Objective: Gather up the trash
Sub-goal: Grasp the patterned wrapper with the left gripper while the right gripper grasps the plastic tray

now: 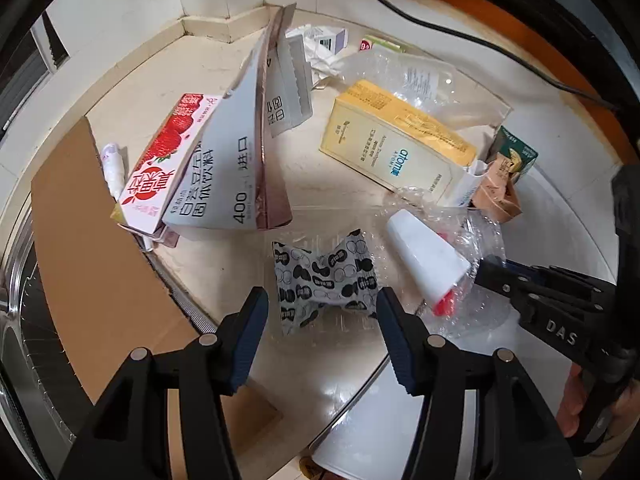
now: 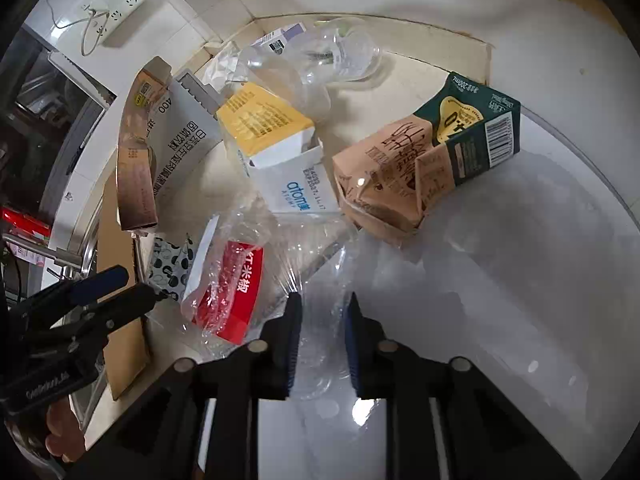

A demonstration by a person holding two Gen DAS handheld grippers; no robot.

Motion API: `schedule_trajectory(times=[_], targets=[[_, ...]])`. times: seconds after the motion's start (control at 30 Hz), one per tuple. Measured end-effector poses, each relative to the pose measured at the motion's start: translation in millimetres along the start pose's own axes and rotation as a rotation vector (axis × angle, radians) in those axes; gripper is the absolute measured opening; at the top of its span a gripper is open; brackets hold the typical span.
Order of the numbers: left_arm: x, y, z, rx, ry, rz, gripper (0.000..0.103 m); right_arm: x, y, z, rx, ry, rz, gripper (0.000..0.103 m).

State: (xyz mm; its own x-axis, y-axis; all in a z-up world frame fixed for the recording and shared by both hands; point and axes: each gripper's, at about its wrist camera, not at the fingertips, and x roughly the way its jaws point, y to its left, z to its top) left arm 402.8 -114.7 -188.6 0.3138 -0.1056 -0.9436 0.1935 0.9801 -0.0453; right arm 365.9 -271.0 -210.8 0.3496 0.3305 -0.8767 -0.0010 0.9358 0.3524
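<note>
Left hand-held gripper (image 1: 320,312) is hanging w/ jaws spread wide, pointing steeply down at the tabletop (image 1: 224,68). The black-and-white patterned snack wrapper (image 1: 324,280) is lying right btwn and just ahead of its fingertips, pads not touching it, on a clear plastic tray (image 1: 320,220). Ahead-left, a red-and-pink apple juice carton (image 1: 160,164) is leaning against a grey 400 drink box (image 1: 232,160). Ahead-right, the yellow Atomy box (image 1: 396,140) is lying flat. Brown cardboard sheet (image 1: 96,240) is sitting to the left.

Right hand-held gripper (image 2: 320,328) is sitting w/ jaws narrowed, clear crinkled plastic film (image 2: 320,344) btwn the pads; can't tell if they're actually pinching it. Just left of it, the red-labelled plastic bag (image 2: 228,292) is lying crumpled. Ahead-right, a crushed tan-and-green milk carton (image 2: 420,160) is resting on its side. Farther ahead, a clear plastic bottle (image 2: 340,56) is lying down.
</note>
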Motion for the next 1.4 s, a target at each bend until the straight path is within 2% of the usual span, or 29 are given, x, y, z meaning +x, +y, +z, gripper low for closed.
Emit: schedule_trajectory(times=[0.3,0.37,0.67,0.7,0.73,0.87,1.0,1.07,1.2,1.4], targets=[[20.1,-10.0,7.2,0.025,0.033,0.03,0.055,-8.8,-6.0,-8.2,-0.007,0.01,-0.001,0.013],[24.1,-14.3,8.2,0.037,0.033,0.033,0.05,-9.7,-6.5,-7.8,-0.004,0.013,0.006,0.013],[33.0,-25.4,14.9,0.062,0.021,0.081,0.051,-11.1,-7.0,-11.4,-0.004,0.014,0.022,0.013],[35.3,-26.9,15.1,0.067,0.021,0.093,0.049,-11.4,-7.1,-11.4,-0.006,0.013,0.021,0.013],[38.2,-27.4,14.4,0.068,0.033,0.089,0.043,-10.1,-5.2,-10.5,-0.007,0.013,0.021,0.013],[41.3,-29.8,14.1,0.06,0.022,0.117,0.039,-9.8,-6.1,-10.6,-0.002,0.012,0.028,0.013],[35.8,-23.6,10.2,0.026,0.011,0.08,0.035,-9.9,-6.1,-12.1,-0.003,0.003,0.025,0.013],[31.9,-21.5,6.5,0.021,0.008,0.079,0.03,-10.1,-6.3,-13.9,-0.005,-0.003,0.023,0.011],[18.6,-21.5,-3.8,0.027,-0.013,0.057,0.029,-15.3,-8.3,-17.8,0.012,-0.021,0.037,0.008],[-21.0,-18.6,-24.1,0.009,-0.048,-0.002,0.028,-35.6,-2.7,-24.5,0.015,-0.049,0.037,0.007]])
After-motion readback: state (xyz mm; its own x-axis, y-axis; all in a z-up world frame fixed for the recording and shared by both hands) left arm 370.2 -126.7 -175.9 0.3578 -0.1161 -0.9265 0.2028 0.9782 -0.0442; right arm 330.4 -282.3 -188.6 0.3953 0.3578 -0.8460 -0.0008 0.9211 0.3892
